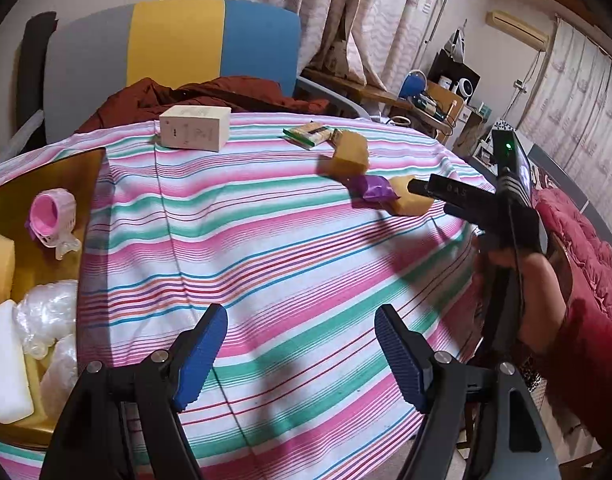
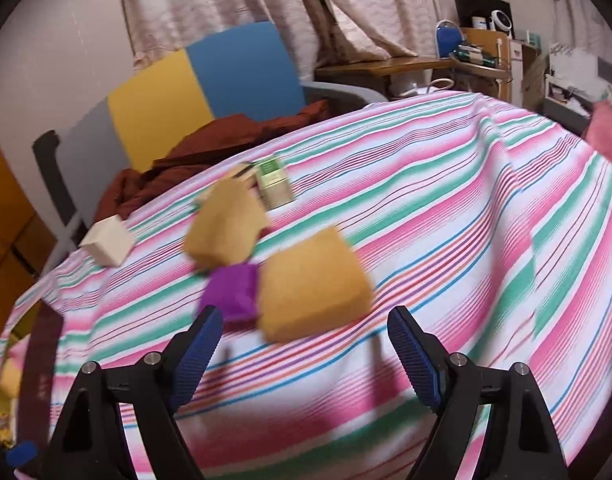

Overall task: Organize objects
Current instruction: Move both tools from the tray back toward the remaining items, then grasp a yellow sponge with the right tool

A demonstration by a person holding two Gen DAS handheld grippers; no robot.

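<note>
My left gripper (image 1: pixel 302 352) stands open over the striped tablecloth (image 1: pixel 266 240) with nothing between its blue pads. My right gripper (image 2: pixel 302 344) is open too. A yellow sponge (image 2: pixel 313 284) lies just ahead of its fingertips, untouched. Left of that sponge is a purple packet (image 2: pixel 230 288), with a second sponge (image 2: pixel 224 228) behind it. The left wrist view shows the right gripper (image 1: pixel 427 199), held by a hand in a red sleeve, reaching the near sponge (image 1: pixel 405 202) beside the purple packet (image 1: pixel 375 188). Farther back lie the other sponge (image 1: pixel 345 154), a green packet (image 1: pixel 307 134) and a white box (image 1: pixel 194 133).
A golden tray (image 1: pixel 66 168) at the left holds a pink plastic item (image 1: pixel 52 214), a sponge, a white bar (image 1: pixel 4 360) and clear plastic bags. Behind the table stands a grey, yellow and blue chair (image 1: pixel 174 40) with brown cloth. Cluttered shelves stand at the far right.
</note>
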